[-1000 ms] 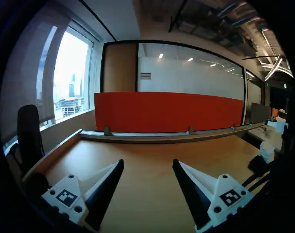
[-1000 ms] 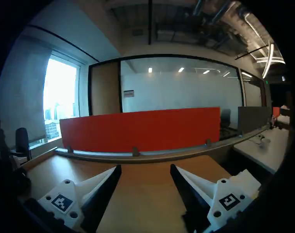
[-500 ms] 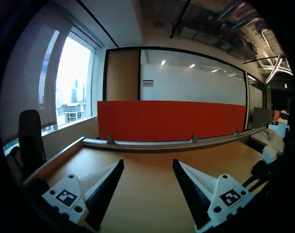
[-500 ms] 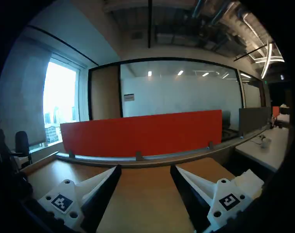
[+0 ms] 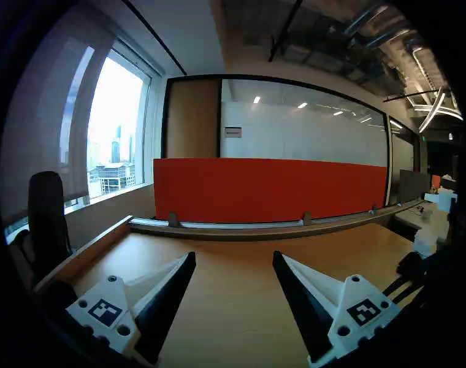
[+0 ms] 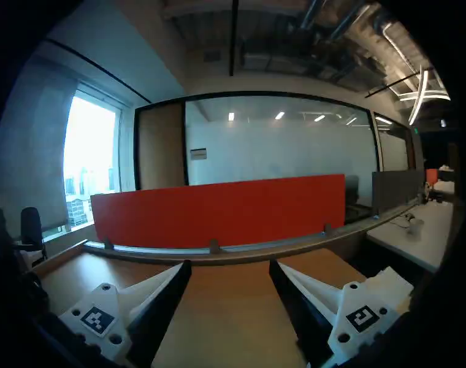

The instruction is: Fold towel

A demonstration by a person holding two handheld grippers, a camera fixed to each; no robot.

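Both tools are aimed level across the desk at the red divider along its far edge, not down at any cloth, so the trouble I'd expect is a blind reach: drop from this angle and the tips could jab the wood or catch a single layer, leaving a crooked fold. The left gripper has its fingers spread wide with nothing between them, and the right gripper is just as open and just as empty. I cannot tell where the towel is. A pale lump near the desk's right edge might be it, but it is too small and blurred to judge its folds or lie.
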